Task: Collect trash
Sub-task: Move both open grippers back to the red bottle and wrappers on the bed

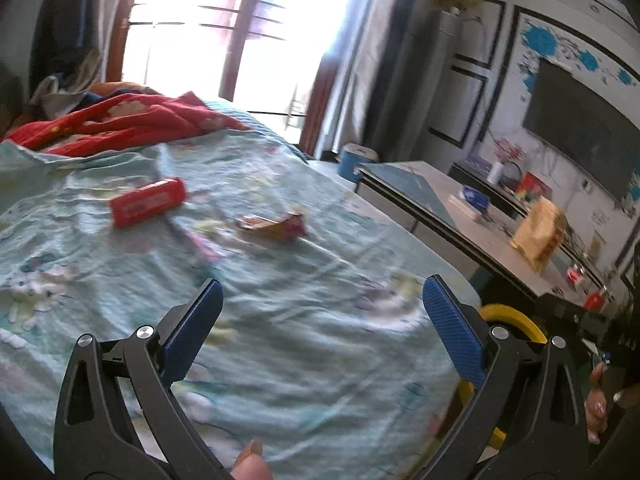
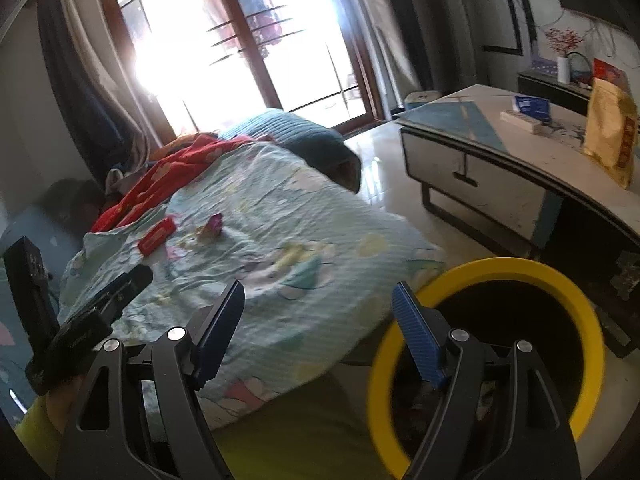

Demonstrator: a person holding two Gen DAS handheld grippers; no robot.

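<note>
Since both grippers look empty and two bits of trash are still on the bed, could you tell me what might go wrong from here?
The red packet and the crumpled wrapper lie on a soft, wrinkled sheet, so closing fingers may well pinch cloth along with them. The left gripper and right gripper sit close together, so they could collide when reaching. The yellow-rimmed bin stands off the bed's edge, so a loosely held wrapper might drop short.

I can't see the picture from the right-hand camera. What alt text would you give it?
The open, empty right gripper points over a bed with a pale green cartoon-print cover, where a red packet and a crumpled wrapper lie. A yellow-rimmed bin stands beside the bed at lower right, the left gripper shows at the left edge, and a bright window glares behind.
</note>
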